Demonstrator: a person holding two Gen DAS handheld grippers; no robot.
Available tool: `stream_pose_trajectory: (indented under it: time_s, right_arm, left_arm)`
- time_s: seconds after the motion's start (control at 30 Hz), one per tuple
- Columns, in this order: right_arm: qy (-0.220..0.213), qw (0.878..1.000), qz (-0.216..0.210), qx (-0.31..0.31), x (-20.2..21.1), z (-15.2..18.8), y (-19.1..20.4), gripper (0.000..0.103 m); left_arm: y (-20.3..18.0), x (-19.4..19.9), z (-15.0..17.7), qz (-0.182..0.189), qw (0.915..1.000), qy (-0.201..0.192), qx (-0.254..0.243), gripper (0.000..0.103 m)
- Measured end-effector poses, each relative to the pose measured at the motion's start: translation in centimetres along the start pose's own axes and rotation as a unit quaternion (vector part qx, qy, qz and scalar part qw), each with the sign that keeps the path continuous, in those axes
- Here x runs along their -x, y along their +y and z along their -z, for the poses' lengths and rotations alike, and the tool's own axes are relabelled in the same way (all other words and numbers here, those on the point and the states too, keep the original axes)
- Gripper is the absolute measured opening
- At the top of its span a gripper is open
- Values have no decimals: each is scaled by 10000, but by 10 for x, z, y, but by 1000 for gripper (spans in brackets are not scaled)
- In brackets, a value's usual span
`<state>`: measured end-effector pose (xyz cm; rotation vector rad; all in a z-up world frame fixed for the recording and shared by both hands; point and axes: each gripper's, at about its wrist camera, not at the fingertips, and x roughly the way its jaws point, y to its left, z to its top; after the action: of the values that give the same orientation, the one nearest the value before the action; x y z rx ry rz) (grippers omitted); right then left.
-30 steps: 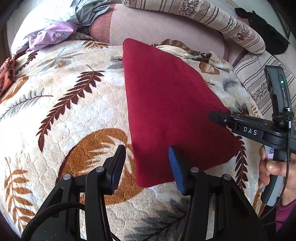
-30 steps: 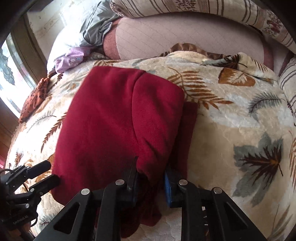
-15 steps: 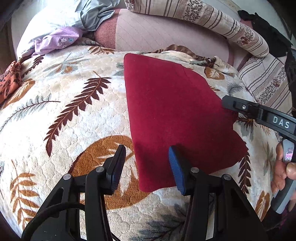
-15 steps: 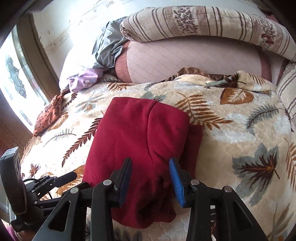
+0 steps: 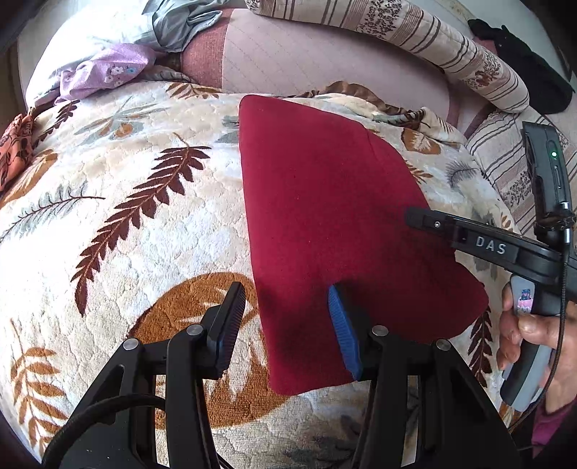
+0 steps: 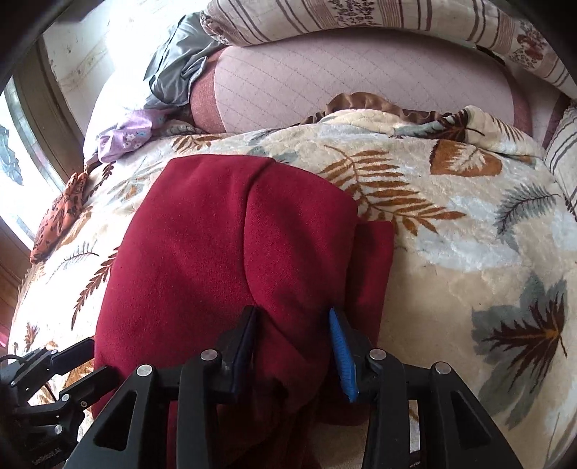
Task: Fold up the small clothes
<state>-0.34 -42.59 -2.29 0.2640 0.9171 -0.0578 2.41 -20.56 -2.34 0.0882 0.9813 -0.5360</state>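
Note:
A dark red garment (image 5: 331, 216) lies folded flat on a leaf-patterned blanket (image 5: 119, 216). In the right wrist view the red garment (image 6: 234, 252) shows a folded-over upper layer and a lower layer sticking out at its right. My left gripper (image 5: 285, 324) is open, its jaws straddling the garment's near left edge. My right gripper (image 6: 294, 348) is open, low over the garment's near end, with cloth bulging between its jaws. The right gripper also shows in the left wrist view (image 5: 418, 218) over the garment's right side.
A pink quilted cushion (image 5: 324, 61) and a striped bolster (image 5: 414, 39) lie at the back. Purple (image 5: 104, 68), grey (image 5: 180, 21) and orange (image 5: 14, 144) clothes sit at the far left. A black cloth (image 5: 523, 79) lies far right. A window (image 6: 14, 144) is to the left.
My right gripper opened and let go of the red garment, pulled back and up, then came down low over its near end again. My left gripper stayed open and nearly still.

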Motion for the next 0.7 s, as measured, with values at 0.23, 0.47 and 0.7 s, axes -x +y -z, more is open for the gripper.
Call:
stream_pose_trajectory:
  time_s: [0.23,0.47,0.7]
  right_arm:
    - [-340,9990,-219,-214,28,-6,2,45]
    - [-421,9988,5,-231,10,-30,6,45]
    - [-40,9994,349,-83,-43,-42,0,54]
  left_arm:
    - [2,2,-3,16,10000,-18,70,48]
    - [12,1,-9,169,9995,37,259,48]
    - [21,-9,-17,645,9960,193,593,48]
